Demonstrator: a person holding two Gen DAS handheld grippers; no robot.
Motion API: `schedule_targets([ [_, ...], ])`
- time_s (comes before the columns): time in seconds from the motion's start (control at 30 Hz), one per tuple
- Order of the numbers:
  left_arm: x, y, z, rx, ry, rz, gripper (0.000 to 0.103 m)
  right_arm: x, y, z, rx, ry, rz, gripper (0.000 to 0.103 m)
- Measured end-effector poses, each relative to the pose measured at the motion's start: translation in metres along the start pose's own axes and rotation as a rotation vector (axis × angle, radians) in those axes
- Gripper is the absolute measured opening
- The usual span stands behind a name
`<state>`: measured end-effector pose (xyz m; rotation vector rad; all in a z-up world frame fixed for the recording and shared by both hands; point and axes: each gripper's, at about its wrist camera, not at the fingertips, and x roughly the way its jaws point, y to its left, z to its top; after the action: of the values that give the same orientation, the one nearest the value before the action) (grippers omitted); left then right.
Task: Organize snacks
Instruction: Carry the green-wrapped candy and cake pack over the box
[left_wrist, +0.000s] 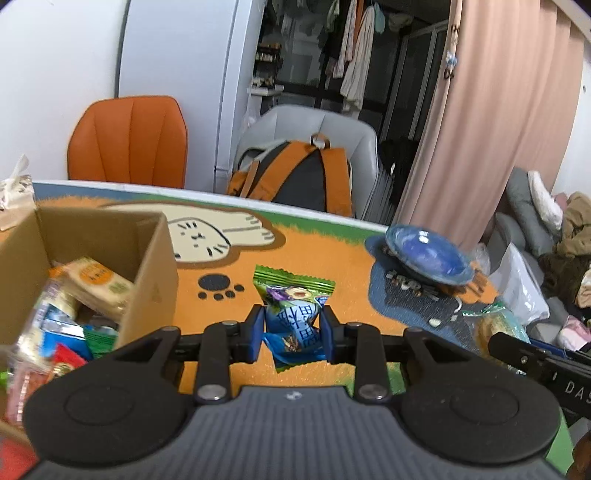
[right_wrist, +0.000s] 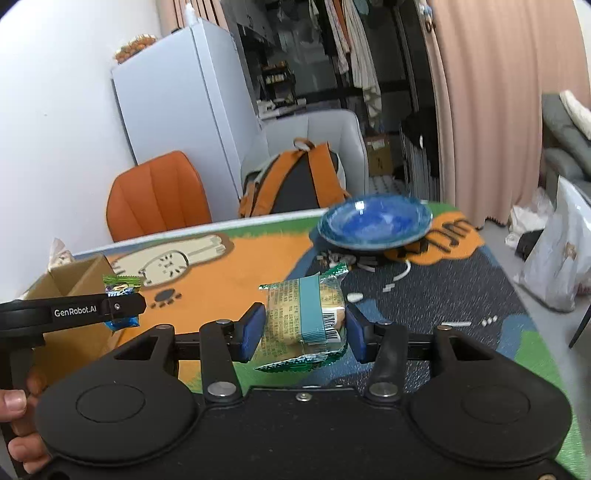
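Both grippers tilt downward above the mat (left_wrist: 229, 280), left gripper (left_wrist: 293, 326) jaws clamping a blue-green packet (left_wrist: 291, 310), right gripper (right_wrist: 304, 328) jaws a wrapped cake (right_wrist: 303, 317).

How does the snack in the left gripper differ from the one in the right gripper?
The blue-and-green packet is narrow and pinched at its waist; the beige cake packet is wider and blocky. The first has a cartoon print, the second a teal band and barcode. Both are sealed, crimp-edged and held off the table.

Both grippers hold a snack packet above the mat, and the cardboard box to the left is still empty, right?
Not quite. The box is not empty: the left wrist view shows several packets already inside. The rest holds: the left gripper is clamped on a green-blue packet, the right gripper on a cake packet, over the mat.
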<state>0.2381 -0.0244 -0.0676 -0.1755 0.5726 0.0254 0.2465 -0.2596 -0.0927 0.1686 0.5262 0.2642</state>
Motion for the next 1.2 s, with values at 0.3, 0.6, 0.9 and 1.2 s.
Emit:
schedule_targets([
  [0.3,-0.059,0.020,0.010,-0.036,-0.078,0.005,0.030,-0.030,0.028,0.007,-0.030,-0.040,0.040,0.047],
  [0.6,-0.110,0.066,0.016,-0.101,-0.129,0.067,0.030,-0.045,0.075,0.010,-0.075,-0.058,0.146,0.047],
  [0.9,-0.131,0.108,0.020,-0.154,-0.155,0.109,0.030,-0.041,0.117,0.013,-0.101,-0.058,0.228,0.047],
  [1.2,-0.122,0.145,0.012,-0.218,-0.127,0.129,0.031,-0.028,0.163,0.015,-0.163,-0.055,0.303,0.047],
])
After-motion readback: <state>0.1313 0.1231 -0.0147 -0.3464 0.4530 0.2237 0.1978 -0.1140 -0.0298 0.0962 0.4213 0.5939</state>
